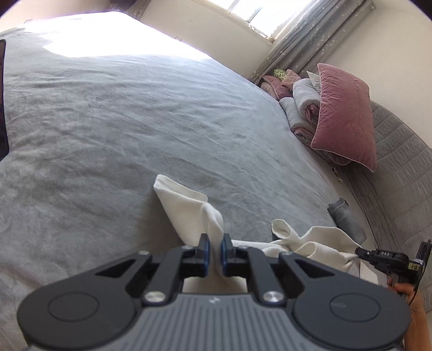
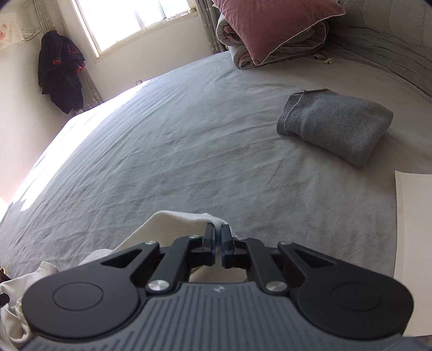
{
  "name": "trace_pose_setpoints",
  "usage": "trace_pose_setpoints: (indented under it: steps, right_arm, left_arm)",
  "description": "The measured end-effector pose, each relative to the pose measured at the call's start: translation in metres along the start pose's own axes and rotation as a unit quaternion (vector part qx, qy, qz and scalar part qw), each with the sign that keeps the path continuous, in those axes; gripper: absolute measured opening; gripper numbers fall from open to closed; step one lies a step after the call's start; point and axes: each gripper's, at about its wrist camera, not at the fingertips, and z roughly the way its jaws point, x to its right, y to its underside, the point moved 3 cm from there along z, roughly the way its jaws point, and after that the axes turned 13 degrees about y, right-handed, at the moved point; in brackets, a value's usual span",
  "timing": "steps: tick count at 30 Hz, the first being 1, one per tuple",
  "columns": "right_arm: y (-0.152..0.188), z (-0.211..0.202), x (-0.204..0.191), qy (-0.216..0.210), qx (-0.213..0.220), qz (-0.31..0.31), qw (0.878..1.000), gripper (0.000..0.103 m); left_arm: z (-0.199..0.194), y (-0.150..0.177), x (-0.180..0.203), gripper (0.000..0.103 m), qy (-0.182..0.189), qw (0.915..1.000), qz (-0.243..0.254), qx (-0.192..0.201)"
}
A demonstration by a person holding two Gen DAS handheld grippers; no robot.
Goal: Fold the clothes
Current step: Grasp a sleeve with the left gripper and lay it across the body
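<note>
Holding a white garment (image 1: 189,208) up over the bed (image 1: 108,121), both grippers are clamped on its cloth: the left gripper (image 1: 215,251) pinches one gathered part, the right gripper (image 2: 218,237) another edge. Gripping at two spots apart likely lets the cloth be spread for folding. A folded grey garment (image 2: 334,127) lies well apart, near the pillow (image 2: 275,24).

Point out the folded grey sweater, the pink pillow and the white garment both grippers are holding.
folded grey sweater (image 2: 337,127), right wrist view, middle of its top face.
pink pillow (image 1: 344,113), left wrist view, centre of its velvet front.
white garment (image 1: 186,205), left wrist view, the flap rising ahead of the left gripper.
</note>
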Motion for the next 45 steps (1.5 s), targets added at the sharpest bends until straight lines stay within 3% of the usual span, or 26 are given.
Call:
trace_pose_setpoints:
  steps: [4, 7, 11, 14, 15, 16, 18, 19, 21, 25, 29, 31, 35, 38, 45]
  right_arm:
    - [0.011, 0.007, 0.007, 0.018, -0.016, -0.015, 1.000, 0.004]
    - [0.018, 0.013, 0.010, 0.033, -0.027, -0.029, 0.999, 0.004]
    - [0.027, 0.020, 0.014, 0.053, -0.040, -0.047, 0.997, 0.004]
    - [0.029, 0.021, 0.013, 0.063, -0.043, -0.068, 0.995, 0.005]
    - [0.029, 0.019, 0.011, 0.064, -0.040, -0.079, 0.994, 0.007]
    - [0.028, 0.016, 0.007, 0.064, -0.034, -0.091, 0.993, 0.019]
    - [0.027, 0.008, 0.000, 0.068, -0.018, -0.119, 0.990, 0.028]
    - [0.026, 0.003, -0.004, 0.068, -0.008, -0.132, 0.989, 0.036]
    - [0.024, -0.005, -0.012, 0.060, 0.007, -0.150, 0.987, 0.042]
    - [0.021, -0.016, -0.035, 0.021, 0.024, -0.176, 0.984, 0.042]
    - [0.023, -0.017, -0.063, -0.040, 0.013, -0.204, 0.978, 0.043]
    - [0.025, -0.017, -0.076, -0.071, 0.007, -0.220, 0.973, 0.050]
    - [0.037, -0.014, -0.099, -0.104, -0.001, -0.257, 0.961, 0.051]
    - [0.044, -0.006, -0.107, -0.114, -0.011, -0.275, 0.955, 0.051]
    - [0.032, -0.003, -0.104, -0.118, 0.001, -0.253, 0.960, 0.051]
  left_arm:
    - [-0.007, 0.010, -0.022, 0.009, -0.045, 0.9989, 0.003, -0.013]
    - [-0.012, 0.012, -0.037, 0.009, -0.116, 0.9929, 0.020, -0.015]
    - [-0.013, 0.014, -0.052, 0.009, -0.223, 0.9710, 0.079, -0.035]
    - [-0.005, 0.021, -0.059, 0.009, -0.268, 0.9526, 0.123, -0.074]
    - [-0.003, 0.023, -0.060, 0.009, -0.273, 0.9488, 0.134, -0.087]
    - [-0.003, 0.024, -0.059, 0.010, -0.276, 0.9471, 0.139, -0.087]
    - [-0.004, 0.022, -0.055, 0.012, -0.281, 0.9460, 0.141, -0.081]
    - [-0.007, 0.019, -0.052, 0.017, -0.279, 0.9480, 0.136, -0.069]
    - [-0.013, 0.014, -0.046, 0.024, -0.267, 0.9543, 0.126, -0.045]
    - [-0.020, 0.005, -0.022, 0.027, -0.214, 0.9701, 0.114, 0.006]
    - [-0.010, 0.006, -0.004, 0.036, -0.138, 0.9848, 0.106, 0.000]
    - [-0.002, 0.009, 0.002, 0.037, -0.100, 0.9902, 0.097, -0.009]
    - [0.010, 0.011, 0.010, 0.037, -0.045, 0.9953, 0.084, -0.017]
    - [0.025, 0.014, 0.008, 0.037, -0.022, 0.9964, 0.067, -0.048]
    - [0.055, 0.023, 0.000, 0.036, -0.044, 0.9922, 0.049, -0.107]
